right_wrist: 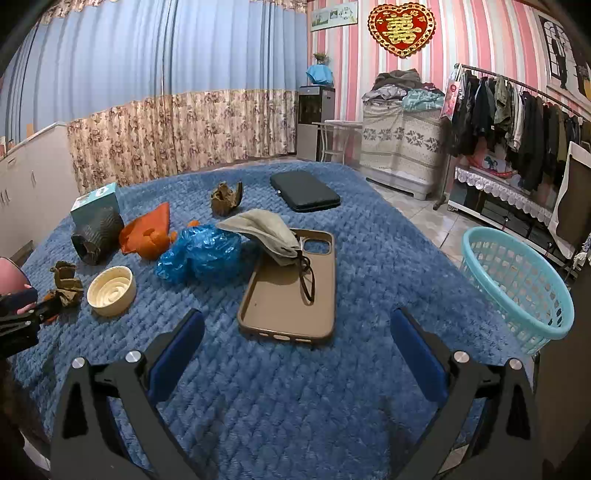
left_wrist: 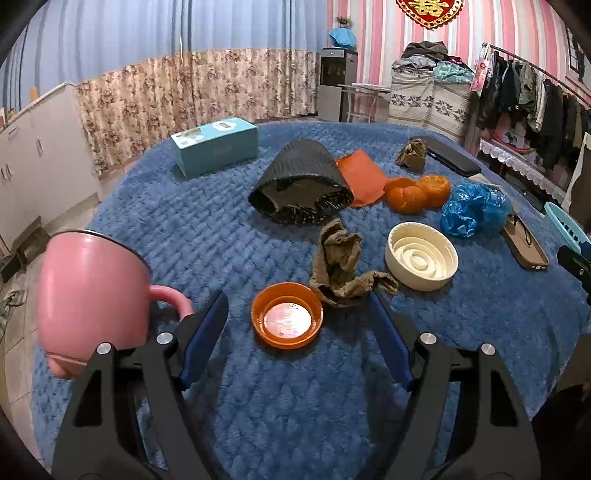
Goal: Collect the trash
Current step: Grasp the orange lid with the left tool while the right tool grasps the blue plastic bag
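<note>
Left gripper [left_wrist: 299, 325], jaws open, frames an orange lid [left_wrist: 287, 315] at lower centre. Right gripper [right_wrist: 297, 345], jaws open, faces a brown phone case [right_wrist: 288, 295] mid-frame.

Each gripper [left_wrist: 298, 325] [right_wrist: 297, 343] has black arms, blue pads, silver screws.

Gold 囍 on the red heart wall ornament [right_wrist: 401, 27]

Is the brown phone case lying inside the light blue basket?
No, the brown phone case lies on the blue blanket, apart from the light blue basket.
</note>
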The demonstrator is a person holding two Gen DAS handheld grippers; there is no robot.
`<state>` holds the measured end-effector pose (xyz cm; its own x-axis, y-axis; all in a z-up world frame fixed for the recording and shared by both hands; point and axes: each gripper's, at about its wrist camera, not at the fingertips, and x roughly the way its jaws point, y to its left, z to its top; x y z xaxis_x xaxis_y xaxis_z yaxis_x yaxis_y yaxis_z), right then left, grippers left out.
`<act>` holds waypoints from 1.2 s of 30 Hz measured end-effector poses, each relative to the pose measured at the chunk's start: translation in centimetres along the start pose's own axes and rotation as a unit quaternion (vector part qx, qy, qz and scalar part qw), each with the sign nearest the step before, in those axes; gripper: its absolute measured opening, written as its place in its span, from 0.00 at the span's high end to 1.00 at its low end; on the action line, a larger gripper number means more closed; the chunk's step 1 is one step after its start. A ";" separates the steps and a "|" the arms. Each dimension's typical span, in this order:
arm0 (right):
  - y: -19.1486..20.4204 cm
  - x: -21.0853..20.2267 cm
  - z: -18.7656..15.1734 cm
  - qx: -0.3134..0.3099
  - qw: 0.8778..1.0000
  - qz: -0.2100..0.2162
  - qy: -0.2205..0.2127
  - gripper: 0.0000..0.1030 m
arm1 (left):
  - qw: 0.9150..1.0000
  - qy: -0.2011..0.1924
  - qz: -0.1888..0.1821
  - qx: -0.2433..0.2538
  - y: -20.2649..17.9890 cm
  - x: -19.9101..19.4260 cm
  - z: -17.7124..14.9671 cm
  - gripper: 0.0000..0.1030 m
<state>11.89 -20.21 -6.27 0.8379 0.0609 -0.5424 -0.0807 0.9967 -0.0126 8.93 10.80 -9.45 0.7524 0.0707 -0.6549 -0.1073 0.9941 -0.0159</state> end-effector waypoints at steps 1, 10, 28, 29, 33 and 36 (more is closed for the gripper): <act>0.1 0.1 0.0 -0.001 1.000 0.000 0.001 0.04 | 1.000 0.003 -0.003 0.003 -0.1 0.2 0.0 0.31; 0.1 0.3 0.0 -0.006 1.000 0.001 0.006 0.04 | 0.999 0.025 -0.018 -0.011 0.3 1.3 -0.3 0.58; 1.8 1.5 1.9 -0.026 0.999 0.028 0.004 0.04 | 0.999 -0.054 0.000 0.001 0.6 -2.3 3.3 0.62; 2.0 1.7 2.2 -0.025 0.999 0.031 0.002 0.04 | 0.999 -0.054 0.001 -0.001 0.7 -2.2 3.5 0.62; 3.5 3.1 3.9 -0.037 0.998 0.049 0.003 0.04 | 0.998 -0.056 0.001 -0.008 1.0 -1.8 3.9 0.62; 4.9 4.7 4.3 -0.050 0.997 0.060 0.016 0.05 | 0.998 -0.059 0.002 -0.008 1.2 -1.7 4.1 0.62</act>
<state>17.73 -14.79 -5.21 0.8015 0.1768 -0.5713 -0.2346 0.9717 -0.0284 10.20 12.20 -5.31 0.8234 0.0847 -0.5612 -0.1201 0.9924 -0.0265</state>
